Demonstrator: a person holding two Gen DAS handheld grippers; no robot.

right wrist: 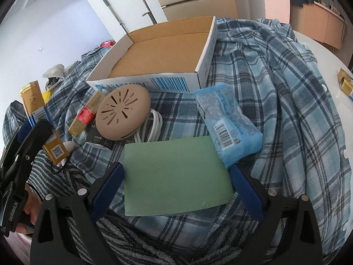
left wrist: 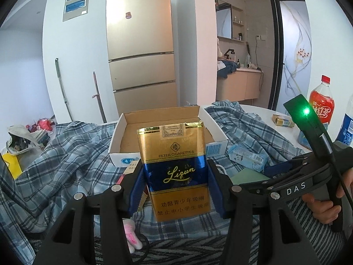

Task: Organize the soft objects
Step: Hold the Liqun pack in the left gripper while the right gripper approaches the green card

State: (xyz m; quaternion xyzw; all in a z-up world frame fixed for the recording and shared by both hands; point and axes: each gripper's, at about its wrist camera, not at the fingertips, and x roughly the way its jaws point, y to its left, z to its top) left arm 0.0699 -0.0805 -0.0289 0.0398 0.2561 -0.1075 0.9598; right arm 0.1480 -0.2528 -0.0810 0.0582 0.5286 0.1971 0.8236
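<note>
1. Left gripper (left wrist: 174,184): clenched on a soft cigarette pack (left wrist: 174,165), gold and blue, marked "Lizun". Both blue pads press the pack's side faces. Pack is upright, lifted clear of the cloth, in front of the cardboard box (left wrist: 123,152).
2. Right gripper (right wrist: 176,190): released, jaws wide. Blue fingers (right wrist: 106,190) straddle a green pad (right wrist: 174,176); pad lies flat between them. Contact w/ pads: cannot tell.
3. Table (right wrist: 331,61): white, round, mostly covered by a blue plaid shirt (right wrist: 286,88). All items below lie on the shirt.
4. Cardboard box: open-topped, white outside w/ blue barcode print, nothing seen inside. Sits toward the table's far edge.
5. Blue tissue pack (right wrist: 229,123): touches the green pad's far right corner, just in front of the box's right corner.
6. Beige oval device (right wrist: 123,114): slotted top, white cable (right wrist: 152,125) coiled beside it. Leans against the box's front wall, left of the tissue pack.
7. Red-and-gold cigarette pack (right wrist: 86,114): just left of the beige device.
8. Near table's right edge: second gold pack (left wrist: 283,120), red soda bottle (left wrist: 321,103).
9. Person's hand (left wrist: 320,207) grips the right gripper's handle.
</note>
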